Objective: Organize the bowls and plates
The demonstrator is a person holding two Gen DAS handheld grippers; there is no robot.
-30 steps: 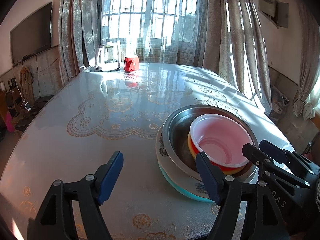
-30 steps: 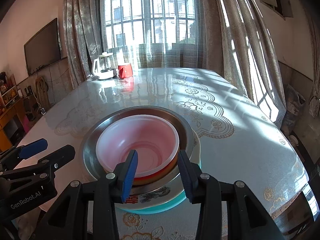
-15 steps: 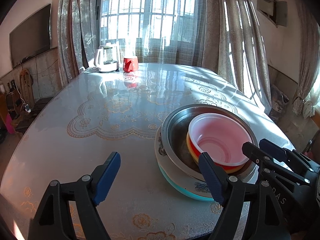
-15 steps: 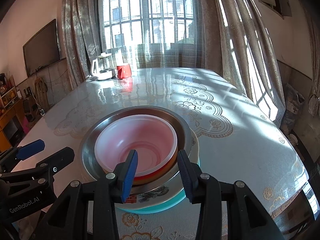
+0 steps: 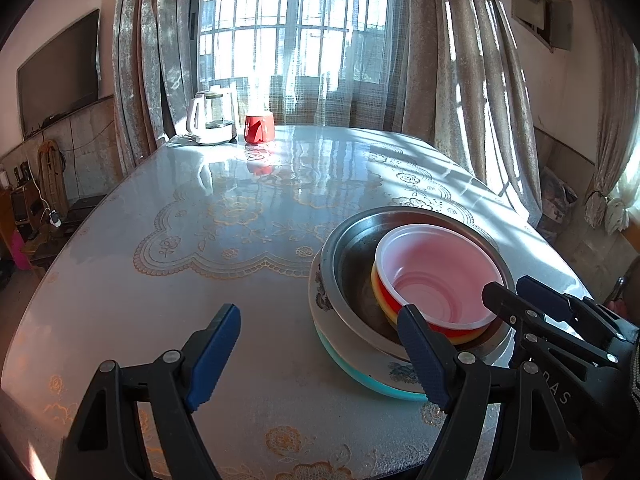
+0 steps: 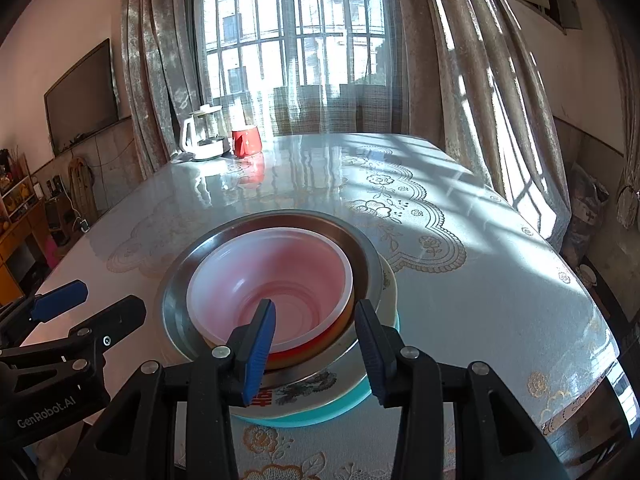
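Jaws of the left gripper (image 5: 320,354) stand wide apart (they have just been opening), with only bare worktop (image 5: 248,208) between them. Jaws of the right gripper (image 6: 316,344) are also apart, holding nothing, just before the stack. On the worktop lies a plate (image 6: 320,394), in it a steel basin (image 6: 360,248), then nested bowls (image 6: 276,276).

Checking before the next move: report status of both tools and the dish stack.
Left tool open, jaws just widened, nothing between. Right tool open, straddling near rim of the white bowl, not gripping. Stack nested in the steel bowl. Nothing in the way.
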